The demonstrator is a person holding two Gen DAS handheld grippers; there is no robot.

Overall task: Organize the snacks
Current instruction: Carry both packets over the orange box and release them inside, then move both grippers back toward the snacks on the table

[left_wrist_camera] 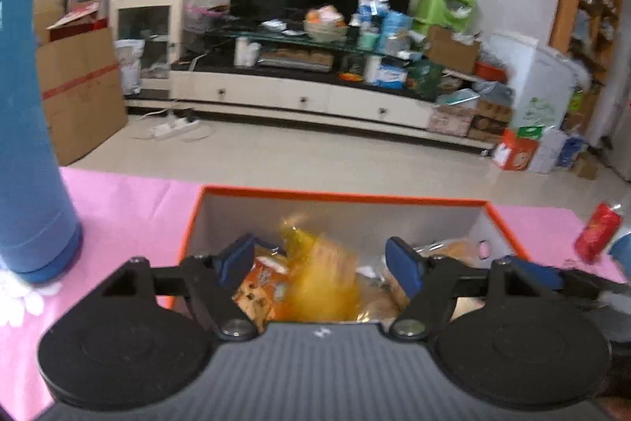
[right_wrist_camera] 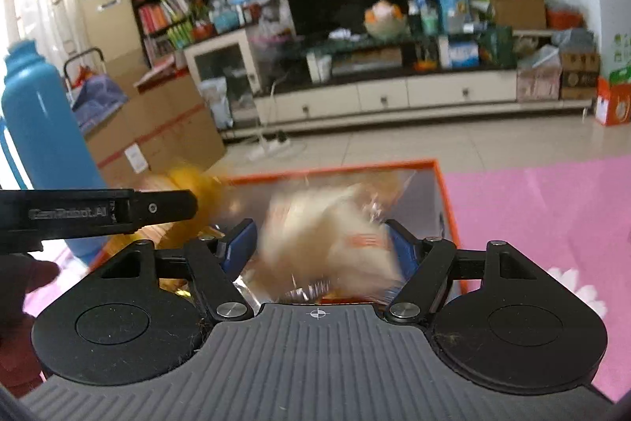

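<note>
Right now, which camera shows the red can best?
The left wrist view. The red can sits at the right edge of the pink mat, beside the orange box, tilted and slightly blurred. The right wrist view shows none of it.

The left gripper (left_wrist_camera: pixel 321 263) is being held level with its blue pads (left_wrist_camera: pixel 236 259) spread wide apart. The right gripper (right_wrist_camera: pixel 321 247) is being held beside it, its fingers (right_wrist_camera: pixel 402 249) likewise parted.

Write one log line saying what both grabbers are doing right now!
left gripper: open above yellow snack bag | right gripper: around pale snack packet, grip unclear | orange box: holds snacks
</note>
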